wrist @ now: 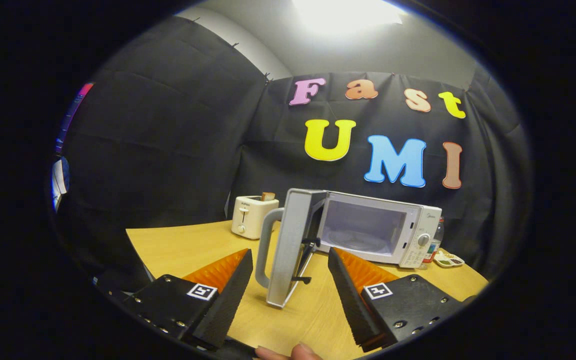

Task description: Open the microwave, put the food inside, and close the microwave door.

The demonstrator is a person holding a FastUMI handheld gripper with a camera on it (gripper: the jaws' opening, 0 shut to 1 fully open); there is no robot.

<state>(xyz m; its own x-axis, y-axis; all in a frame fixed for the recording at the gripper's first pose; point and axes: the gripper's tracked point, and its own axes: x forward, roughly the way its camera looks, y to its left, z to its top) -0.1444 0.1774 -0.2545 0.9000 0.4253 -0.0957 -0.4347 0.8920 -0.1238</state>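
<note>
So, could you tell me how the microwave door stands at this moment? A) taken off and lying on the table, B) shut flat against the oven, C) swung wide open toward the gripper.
C: the microwave has its door swung out edge-on, between the open gripper's spread fingers, with the cavity and turntable exposed behind it.

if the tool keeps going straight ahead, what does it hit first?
Likely the open microwave door: its edge and handle stand just ahead, between the open fingers of the tool. The microwave cavity sits beyond and slightly right. Depth is hard to judge here.
</note>
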